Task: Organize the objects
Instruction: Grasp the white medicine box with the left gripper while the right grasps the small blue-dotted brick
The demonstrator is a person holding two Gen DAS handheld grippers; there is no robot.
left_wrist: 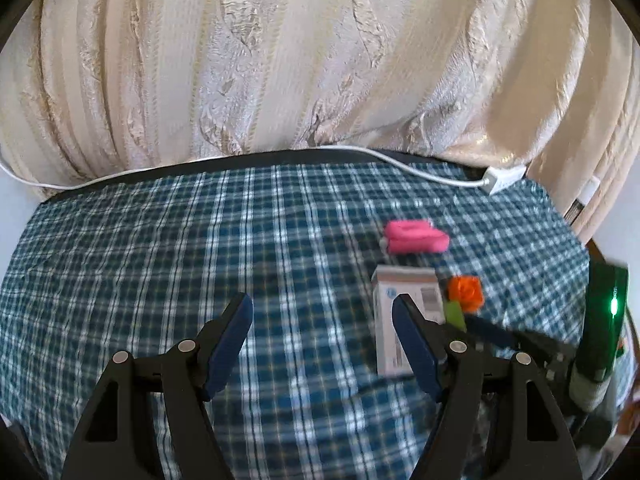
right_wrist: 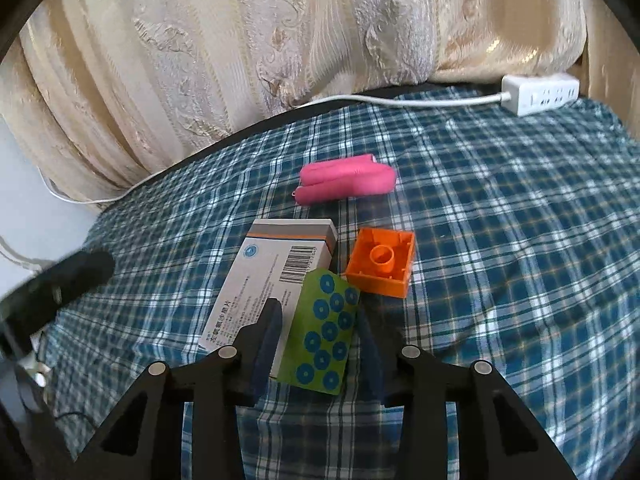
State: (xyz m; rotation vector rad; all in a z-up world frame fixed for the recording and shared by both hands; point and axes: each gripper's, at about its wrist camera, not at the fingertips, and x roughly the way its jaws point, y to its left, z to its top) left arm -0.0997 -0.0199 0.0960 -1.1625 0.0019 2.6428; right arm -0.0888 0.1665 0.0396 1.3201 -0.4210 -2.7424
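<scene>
In the right wrist view my right gripper [right_wrist: 319, 309] straddles a green card with blue dots [right_wrist: 324, 332] that lies partly on a white medicine box [right_wrist: 276, 272]. Its right finger is at the card's edge. A thin strip of box shows between the left finger and the card, so the pads do not press. An orange block [right_wrist: 380, 264] lies hollow side up just beyond the card, and a pink rolled object [right_wrist: 346, 184] lies farther back. My left gripper [left_wrist: 324, 320] hangs open over bare cloth, left of the box [left_wrist: 404, 300], the block [left_wrist: 466, 288] and the pink object [left_wrist: 416, 236].
A blue checked cloth [right_wrist: 500, 240] covers the surface. A white power strip [right_wrist: 540, 92] and its cable run along the back edge, under a cream curtain [right_wrist: 280, 40]. The left gripper's dark finger [right_wrist: 76, 272] shows blurred at the left of the right wrist view.
</scene>
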